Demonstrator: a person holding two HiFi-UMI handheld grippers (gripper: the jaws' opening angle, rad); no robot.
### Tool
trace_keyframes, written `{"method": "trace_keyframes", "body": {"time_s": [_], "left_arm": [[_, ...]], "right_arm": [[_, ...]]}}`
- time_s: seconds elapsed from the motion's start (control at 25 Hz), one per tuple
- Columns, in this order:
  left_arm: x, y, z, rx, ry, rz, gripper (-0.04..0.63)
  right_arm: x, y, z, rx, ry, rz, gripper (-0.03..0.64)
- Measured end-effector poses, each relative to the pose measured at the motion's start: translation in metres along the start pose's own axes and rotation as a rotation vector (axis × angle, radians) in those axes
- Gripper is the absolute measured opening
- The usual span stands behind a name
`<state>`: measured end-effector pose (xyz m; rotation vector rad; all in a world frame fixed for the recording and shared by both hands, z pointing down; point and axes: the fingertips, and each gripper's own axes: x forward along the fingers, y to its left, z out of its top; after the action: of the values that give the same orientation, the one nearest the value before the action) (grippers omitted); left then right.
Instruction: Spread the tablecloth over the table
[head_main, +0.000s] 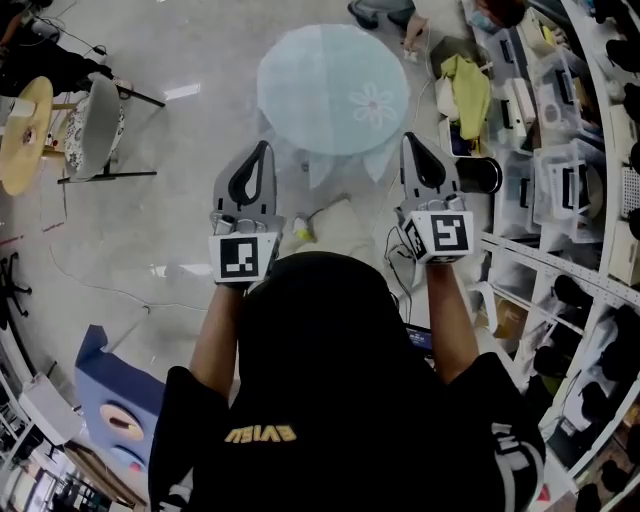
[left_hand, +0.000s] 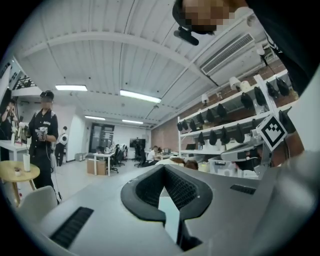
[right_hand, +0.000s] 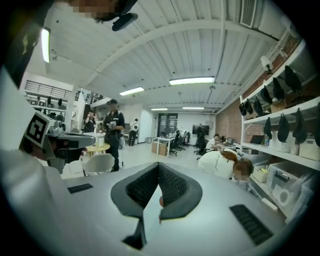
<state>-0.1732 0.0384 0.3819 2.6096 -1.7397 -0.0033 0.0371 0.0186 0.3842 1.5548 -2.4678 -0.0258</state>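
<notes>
A pale blue tablecloth (head_main: 330, 85) with a flower print lies over a small round table, and its corners hang down the near side (head_main: 318, 168). I hold both grippers side by side in front of the table's near edge, pointing level towards it. The left gripper (head_main: 263, 148) (left_hand: 163, 169) is shut, and so is the right gripper (head_main: 409, 138) (right_hand: 158, 165). Neither has any cloth visibly in its tips. In both gripper views a pale strip shows through the slot behind the closed tips; what it is I cannot tell.
Shelves with plastic bins (head_main: 560, 185) run along the right, with a yellow-green cloth (head_main: 470, 90) and a black cylinder (head_main: 482, 175) near them. A white chair (head_main: 95, 125) and a round yellow side table (head_main: 25, 135) stand left. Cables and a small yellow item (head_main: 303, 232) lie on the floor. People stand further back (left_hand: 44, 137).
</notes>
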Motion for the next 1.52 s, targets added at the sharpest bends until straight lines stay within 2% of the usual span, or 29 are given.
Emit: {"method": "trace_keyframes", "body": {"time_s": [0.08, 0.28, 0.4, 0.6, 1.16, 1.52], "left_arm": [[-0.001, -0.003, -0.006, 0.016, 0.044, -0.035, 0.012], [0.001, -0.02, 0.013, 0.023, -0.044, -0.072, 0.012], [-0.007, -0.026, 0.006, 0.003, -0.026, -0.085, 0.012], [-0.013, -0.045, 0.005, 0.072, -0.018, -0.116, 0.012], [-0.026, -0.042, 0.009, 0.07, -0.042, -0.071, 0.012], [-0.027, -0.047, 0.012, 0.085, -0.049, -0.067, 0.014]], "right_arm": [[-0.009, 0.004, -0.005, -0.006, 0.021, 0.012, 0.0], [-0.029, -0.021, -0.002, -0.022, 0.011, -0.068, 0.0], [-0.033, -0.023, 0.012, -0.044, -0.015, -0.095, 0.0], [-0.037, -0.023, 0.017, -0.054, -0.037, -0.073, 0.0], [-0.033, 0.008, 0.02, -0.084, -0.049, 0.016, 0.0], [-0.032, 0.005, 0.025, -0.131, -0.049, 0.017, 0.0]]}}
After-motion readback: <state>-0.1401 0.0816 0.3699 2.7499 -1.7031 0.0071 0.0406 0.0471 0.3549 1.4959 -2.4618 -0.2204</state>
